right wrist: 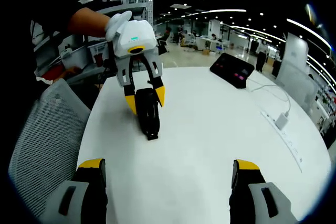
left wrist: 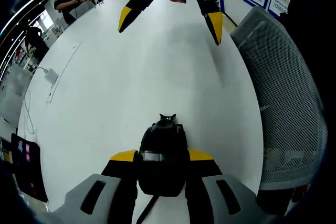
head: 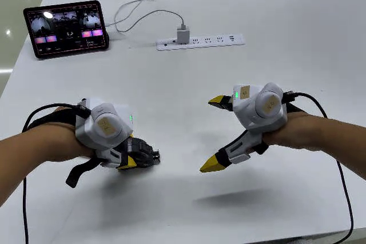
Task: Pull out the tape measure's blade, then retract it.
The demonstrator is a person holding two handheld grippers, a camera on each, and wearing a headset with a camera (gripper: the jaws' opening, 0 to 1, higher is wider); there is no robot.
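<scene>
In the head view, the left gripper sits at about 8 o'clock on the white table. Its jaws are closed narrowly on the flat sides of the black tape measure, which rests on the tabletop. The case looks compact, hard-shelled and probably fairly dense, so this side-on clamp should keep it from twisting. At its front end a small tab points toward 3 o'clock; it is likely the blade's hook and the only sensible place to pinch. The tab is tiny, and the blade behind it is probably thin, springy steel with a strong return pull, so it calls for a firm, square nip and a controlled release. The right gripper, at about 4 o'clock, hangs well apart from the case with its jaws spread wide, holding nothing.
</scene>
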